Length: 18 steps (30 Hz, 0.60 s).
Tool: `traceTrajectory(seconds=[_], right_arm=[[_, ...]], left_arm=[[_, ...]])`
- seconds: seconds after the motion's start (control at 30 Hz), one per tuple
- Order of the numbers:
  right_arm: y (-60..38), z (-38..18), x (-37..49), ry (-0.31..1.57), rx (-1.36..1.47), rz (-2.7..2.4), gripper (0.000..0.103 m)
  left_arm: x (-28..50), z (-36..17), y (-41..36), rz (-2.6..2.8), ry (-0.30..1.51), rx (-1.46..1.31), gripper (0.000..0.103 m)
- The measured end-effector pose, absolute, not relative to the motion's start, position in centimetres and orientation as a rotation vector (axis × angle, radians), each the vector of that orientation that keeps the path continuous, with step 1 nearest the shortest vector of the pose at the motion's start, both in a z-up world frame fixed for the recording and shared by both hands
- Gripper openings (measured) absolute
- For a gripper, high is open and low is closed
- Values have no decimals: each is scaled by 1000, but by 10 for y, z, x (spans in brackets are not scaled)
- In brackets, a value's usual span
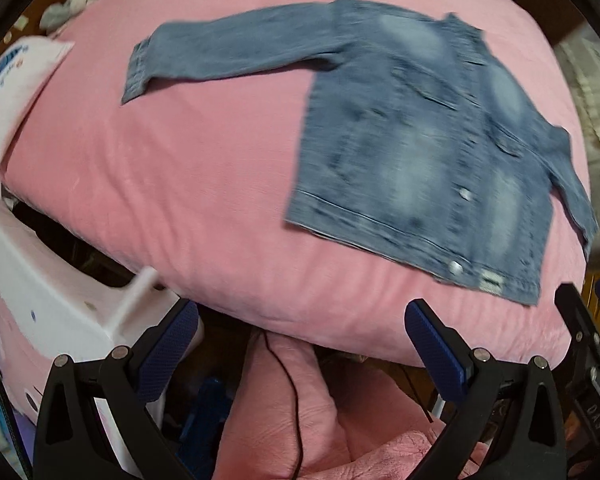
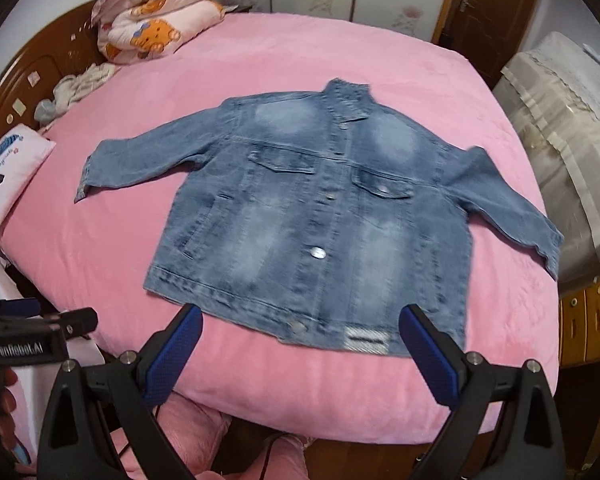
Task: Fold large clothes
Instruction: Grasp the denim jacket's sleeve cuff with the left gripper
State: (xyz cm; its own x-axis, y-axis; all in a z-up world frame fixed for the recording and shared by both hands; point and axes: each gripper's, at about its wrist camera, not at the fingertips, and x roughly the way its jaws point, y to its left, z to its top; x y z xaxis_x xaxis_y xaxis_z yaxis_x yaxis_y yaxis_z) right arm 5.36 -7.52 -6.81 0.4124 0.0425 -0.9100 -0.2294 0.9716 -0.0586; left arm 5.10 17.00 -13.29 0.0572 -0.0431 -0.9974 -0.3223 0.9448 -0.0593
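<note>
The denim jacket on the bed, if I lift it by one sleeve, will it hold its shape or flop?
The denim jacket would probably drape, since it lies flat and limp on the pink bedspread. Its thick seams, pockets and metal buttons suggest some weight. The outstretched sleeve likely dangles when lifted.

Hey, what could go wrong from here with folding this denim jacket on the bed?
The denim jacket lies flat but its hem sits near the edge of the pink bed, so pulling toward you could drag it off. Both grippers, left and right, are open and off the cloth; stiff denim may slip from a shallow pinch.
</note>
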Motion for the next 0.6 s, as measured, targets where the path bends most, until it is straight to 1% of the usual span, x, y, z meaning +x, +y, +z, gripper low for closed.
traceTrajectory(seconds=[0.17,0.33,0.43,0.6], right_arm=[[-13,-91,75,1207,-243,195,99],[52,-122,92,1258,-323,225,99],[87,-141,110,1292,-314,248,99],[141,-171,140,1267,-368,282,99]], left_arm=[[84,-164,262,296,1540,-415,102],[119,-213,354,397,1576,-530,102],[133,-240,402,478,1569,-615,102],[158,-293,479,520,1505,-822,102]])
